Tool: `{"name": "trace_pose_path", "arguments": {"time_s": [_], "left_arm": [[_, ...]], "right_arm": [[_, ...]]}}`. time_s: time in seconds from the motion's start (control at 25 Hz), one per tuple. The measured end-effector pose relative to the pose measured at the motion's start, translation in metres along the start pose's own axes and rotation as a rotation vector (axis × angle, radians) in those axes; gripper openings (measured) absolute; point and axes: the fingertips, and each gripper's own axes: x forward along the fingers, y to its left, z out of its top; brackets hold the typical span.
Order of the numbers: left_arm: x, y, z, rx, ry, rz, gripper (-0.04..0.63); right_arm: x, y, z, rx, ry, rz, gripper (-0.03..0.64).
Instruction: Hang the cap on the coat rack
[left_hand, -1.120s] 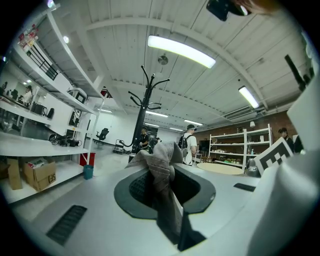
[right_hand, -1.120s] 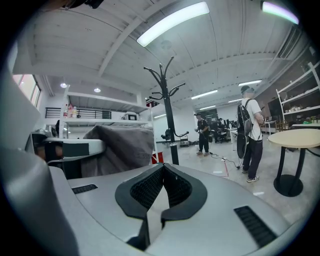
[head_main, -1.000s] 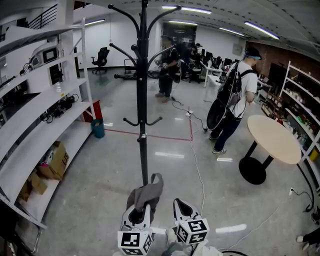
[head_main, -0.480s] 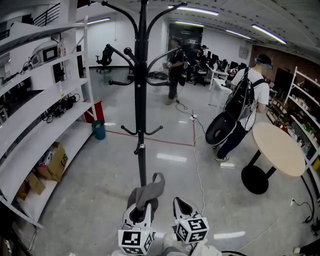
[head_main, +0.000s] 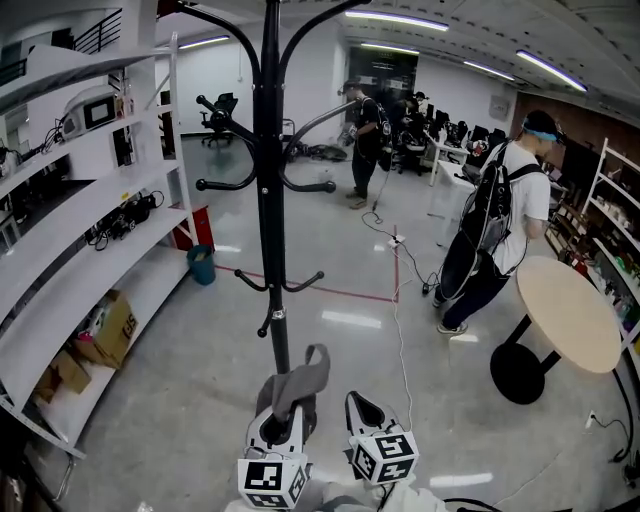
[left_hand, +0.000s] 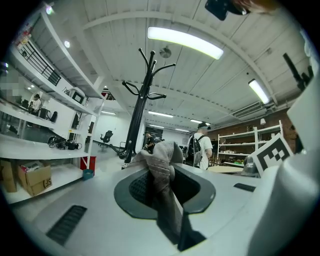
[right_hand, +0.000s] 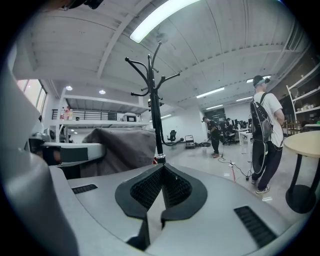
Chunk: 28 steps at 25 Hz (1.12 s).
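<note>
A grey cap (head_main: 296, 383) is pinched in my left gripper (head_main: 281, 424) at the bottom of the head view; its fabric (left_hand: 162, 167) bunches up between the shut jaws in the left gripper view. My right gripper (head_main: 364, 418) sits just right of it, jaws shut with nothing between them (right_hand: 161, 191). The tall black coat rack (head_main: 269, 190) stands straight ahead, its curved hooks high above and a lower ring of hooks at mid-height. In the right gripper view the cap (right_hand: 122, 146) shows at left, beside the coat rack pole (right_hand: 155, 131).
White shelving (head_main: 70, 230) with boxes and gear lines the left. A round beige table (head_main: 567, 312) stands right. A person with a backpack (head_main: 498, 220) walks near it; another person (head_main: 366, 140) stands farther back. A cable (head_main: 398, 330) runs across the floor.
The coat rack looms closer and has shifted slightly left in the head view. The person with the backpack has moved right. Both grippers hold the same pose.
</note>
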Motion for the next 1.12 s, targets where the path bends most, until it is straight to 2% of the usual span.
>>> {"name": "trace_pose_path", "arguments": {"time_s": [0.72,0.92,1.12], "left_arm": [[0.071,-0.003,-0.002,-0.012,-0.008,0.039,0.067],[0.079,-0.011,0.004,-0.001,-0.042,0.040,0.067],[0.083,-0.006,0.004,0.010,-0.032,0.031,0.067]], "right_arm": [[0.053,-0.055,0.002,0.010,0.029,0.056,0.011],[0.055,-0.075,-0.004,0.019,0.043,0.048,0.011],[0.065,-0.075,-0.006,0.036,0.046,0.048,0.011]]}}
